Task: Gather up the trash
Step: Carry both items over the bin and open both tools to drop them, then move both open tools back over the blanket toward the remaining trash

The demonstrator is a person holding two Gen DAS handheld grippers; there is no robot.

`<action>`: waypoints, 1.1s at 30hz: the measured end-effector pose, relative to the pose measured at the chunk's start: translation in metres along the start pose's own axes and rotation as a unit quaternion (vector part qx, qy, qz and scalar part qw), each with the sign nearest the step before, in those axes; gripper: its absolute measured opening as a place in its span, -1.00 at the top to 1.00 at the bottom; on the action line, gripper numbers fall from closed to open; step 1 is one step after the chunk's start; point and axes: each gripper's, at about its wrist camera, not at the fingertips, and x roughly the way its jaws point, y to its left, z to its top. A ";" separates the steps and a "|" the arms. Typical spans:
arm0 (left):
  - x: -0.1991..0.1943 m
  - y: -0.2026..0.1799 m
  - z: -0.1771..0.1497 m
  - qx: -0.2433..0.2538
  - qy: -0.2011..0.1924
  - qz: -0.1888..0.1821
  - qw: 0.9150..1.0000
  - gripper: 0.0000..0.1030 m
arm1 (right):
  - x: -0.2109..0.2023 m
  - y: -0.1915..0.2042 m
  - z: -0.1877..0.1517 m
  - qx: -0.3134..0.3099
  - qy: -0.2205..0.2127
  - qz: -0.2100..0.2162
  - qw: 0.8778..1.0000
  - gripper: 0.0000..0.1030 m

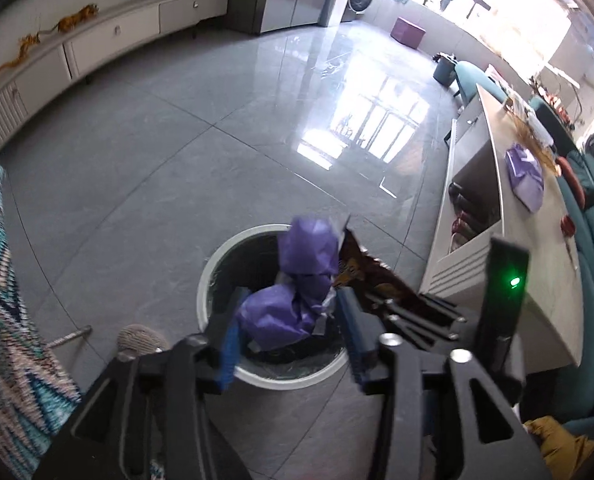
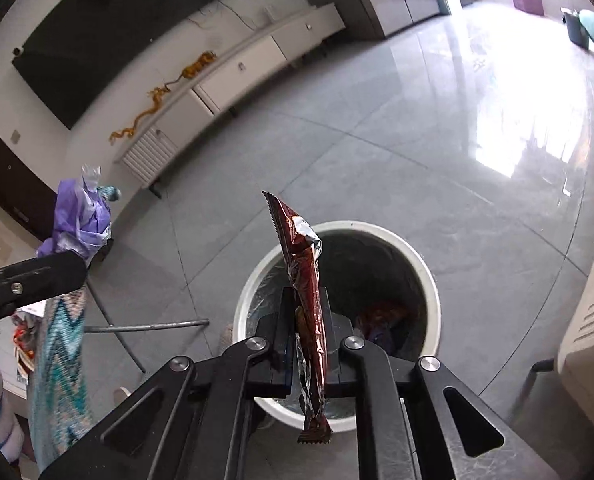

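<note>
A white round trash bin with a dark liner stands on the grey floor; it also shows in the right wrist view. My left gripper is over the bin with its jaws apart, and a crumpled purple wrapper sits between its fingers. That wrapper also shows in the right wrist view. My right gripper is shut on a dark red snack wrapper and holds it upright over the bin. The red wrapper shows in the left wrist view beside the purple one.
A low white table stands right of the bin and carries another purple wrapper. A zigzag-patterned fabric hangs at the left. A white TV cabinet lines the far wall. Some red trash lies inside the bin.
</note>
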 end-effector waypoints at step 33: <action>-0.272 0.042 -0.116 -0.066 -0.305 0.138 0.940 -0.11 | -0.215 0.206 -0.005 -0.191 -0.266 0.043 0.944 -0.99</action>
